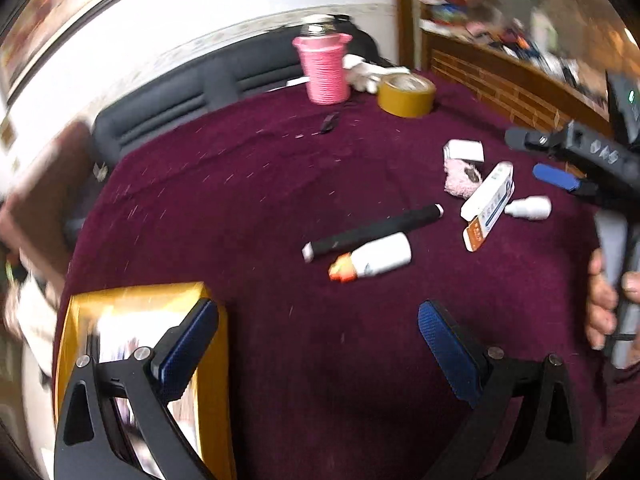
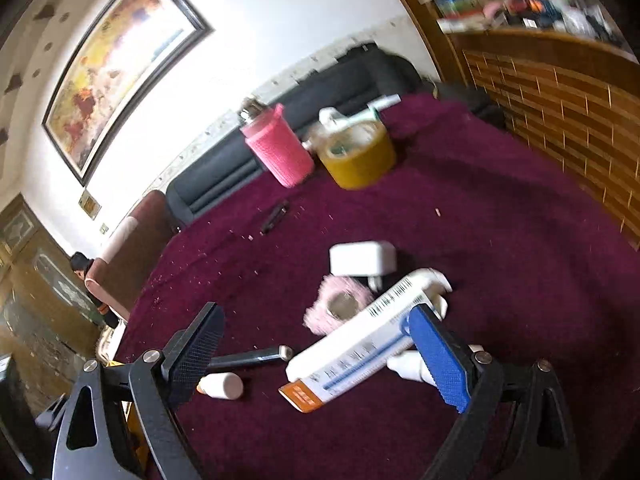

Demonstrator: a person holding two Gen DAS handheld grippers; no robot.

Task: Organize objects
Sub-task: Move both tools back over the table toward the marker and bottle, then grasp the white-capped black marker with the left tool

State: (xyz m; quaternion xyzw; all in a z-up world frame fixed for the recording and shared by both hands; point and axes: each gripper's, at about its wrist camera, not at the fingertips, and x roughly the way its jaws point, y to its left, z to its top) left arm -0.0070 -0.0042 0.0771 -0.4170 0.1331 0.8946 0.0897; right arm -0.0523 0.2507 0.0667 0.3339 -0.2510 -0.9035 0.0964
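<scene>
A maroon-covered bench (image 1: 280, 184) carries scattered small items. The left gripper (image 1: 318, 344) hovers with fingers spread, empty, above a gold box (image 1: 212, 412) at the bench's near edge. The right gripper (image 2: 316, 356) hovers with fingers spread over a long white carton (image 2: 360, 336) lying mid-bench beside a white charger (image 2: 360, 258).

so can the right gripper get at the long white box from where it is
Probably yes. The right gripper is open right over the long white box, nothing covering it, though a small white bottle sits tight against its side.
</scene>
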